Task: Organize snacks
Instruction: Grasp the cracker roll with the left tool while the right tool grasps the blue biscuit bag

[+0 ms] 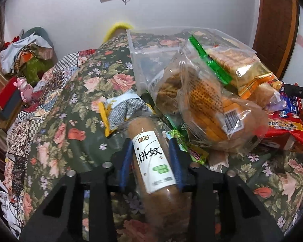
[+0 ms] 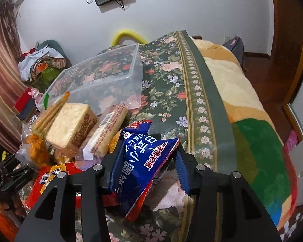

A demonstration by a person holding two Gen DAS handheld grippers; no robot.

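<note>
My left gripper [image 1: 151, 151] is shut on a brown biscuit roll [image 1: 151, 161] with a white label, held above the floral bedspread. My right gripper [image 2: 147, 157] is shut on a blue snack packet [image 2: 139, 171]. A clear plastic box [image 1: 151, 60] stands on the bed behind a pile of snacks; it also shows in the right wrist view [image 2: 103, 76]. The pile holds a bag of round cakes [image 1: 212, 109], a cracker pack [image 1: 232, 60] with a green edge and a red packet [image 1: 286, 129]. In the right wrist view a yellow cake block [image 2: 70, 125] and a cracker sleeve [image 2: 109, 127] lie in the pile.
A small grey-and-yellow packet [image 1: 121, 109] lies on the bedspread left of the roll. A plush multicoloured blanket [image 2: 252, 121] covers the bed's right side. Clothes are heaped [image 1: 24, 54] by the wall at the left. A wooden door [image 1: 276, 20] stands at the right.
</note>
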